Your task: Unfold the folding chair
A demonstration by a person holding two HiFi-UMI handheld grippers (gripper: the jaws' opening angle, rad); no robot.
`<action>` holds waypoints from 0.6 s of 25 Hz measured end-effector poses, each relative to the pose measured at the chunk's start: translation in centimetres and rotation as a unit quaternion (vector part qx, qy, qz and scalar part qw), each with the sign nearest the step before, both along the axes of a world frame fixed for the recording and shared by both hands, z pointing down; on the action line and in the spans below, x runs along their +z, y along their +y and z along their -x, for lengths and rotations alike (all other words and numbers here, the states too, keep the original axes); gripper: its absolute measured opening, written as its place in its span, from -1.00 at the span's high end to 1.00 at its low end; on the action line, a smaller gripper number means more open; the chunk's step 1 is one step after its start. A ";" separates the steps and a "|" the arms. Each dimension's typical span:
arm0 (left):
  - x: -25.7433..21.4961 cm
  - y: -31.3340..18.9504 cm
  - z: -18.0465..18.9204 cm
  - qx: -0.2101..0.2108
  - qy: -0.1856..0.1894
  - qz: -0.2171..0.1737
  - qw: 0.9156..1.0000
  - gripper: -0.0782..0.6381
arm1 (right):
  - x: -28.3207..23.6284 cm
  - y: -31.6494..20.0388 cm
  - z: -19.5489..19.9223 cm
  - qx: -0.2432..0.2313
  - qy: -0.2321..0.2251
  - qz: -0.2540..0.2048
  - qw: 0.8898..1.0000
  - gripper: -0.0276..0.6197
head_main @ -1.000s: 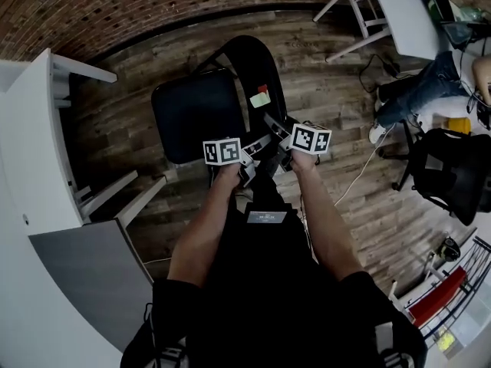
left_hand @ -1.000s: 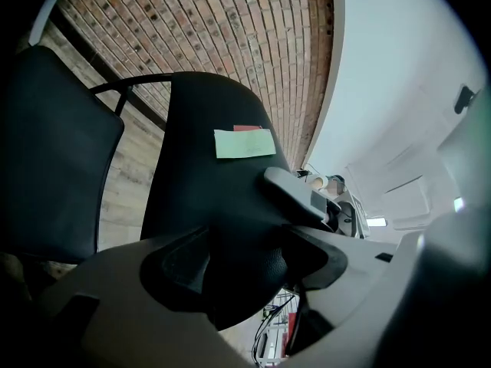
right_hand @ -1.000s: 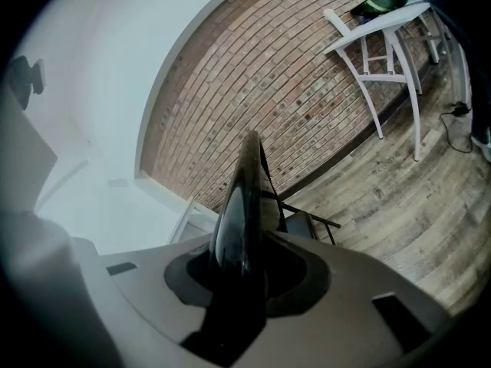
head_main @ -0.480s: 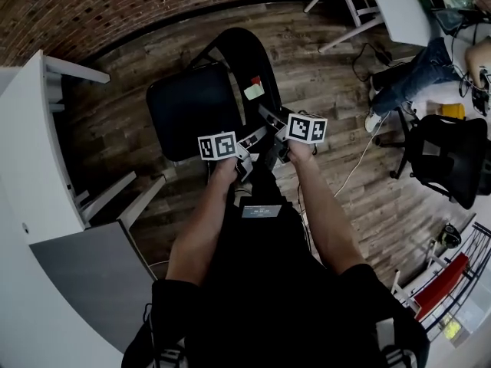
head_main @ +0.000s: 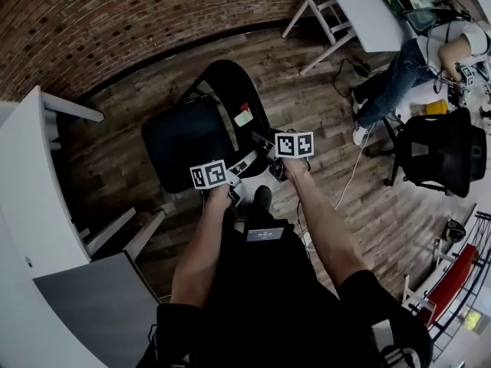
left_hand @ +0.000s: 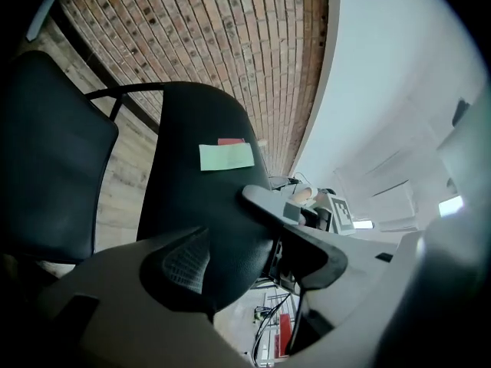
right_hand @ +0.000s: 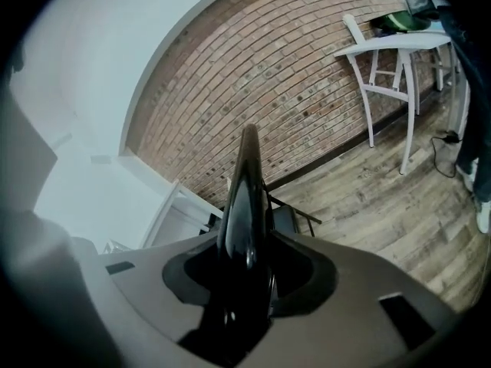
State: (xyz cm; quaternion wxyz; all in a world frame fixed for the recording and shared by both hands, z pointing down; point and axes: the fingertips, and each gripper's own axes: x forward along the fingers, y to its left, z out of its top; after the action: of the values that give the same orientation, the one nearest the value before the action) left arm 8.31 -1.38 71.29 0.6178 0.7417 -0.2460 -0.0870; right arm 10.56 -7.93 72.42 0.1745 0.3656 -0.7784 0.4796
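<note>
The black folding chair stands opened out on the wood floor, its seat level and its backrest bearing a green and a red sticker. Both grippers are at the near edge of the backrest. My left gripper has the backrest between its jaws, reaching from pad to pad. In the right gripper view the backrest shows edge-on as a thin black blade between the jaws of my right gripper. Those jaws have just been opening, and dark gaps show on both sides of the blade.
A brick wall runs behind the chair. White furniture and a grey panel stand at the left. At the right are a white table, a seated person, a black office chair and a floor cable.
The head view has tilted up, showing more brick wall and sliding the chair and grippers lower in the picture. Both grippers stay at the backrest edge.
</note>
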 end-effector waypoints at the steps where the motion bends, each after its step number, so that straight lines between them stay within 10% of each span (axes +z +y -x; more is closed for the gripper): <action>1: -0.4 0.0 0.0 -0.005 -0.001 -0.004 1.000 -0.11 | -0.2 0.2 -0.5 -0.001 0.009 -0.003 1.000 0.49; 9: -5.4 1.6 1.6 -0.069 -0.013 -0.053 0.996 -0.11 | -3.7 2.3 -3.1 0.007 -0.001 -0.019 1.000 0.49; 15: -7.0 6.2 -0.6 -0.115 -0.016 -0.060 0.991 -0.11 | -8.0 7.7 -4.0 -0.030 -0.135 0.013 0.990 0.50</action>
State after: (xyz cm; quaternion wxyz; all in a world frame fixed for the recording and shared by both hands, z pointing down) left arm 8.86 4.86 64.25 0.5539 0.7458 -0.3337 -0.1603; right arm 14.53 -0.28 64.38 0.0867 0.2713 -0.7995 0.5289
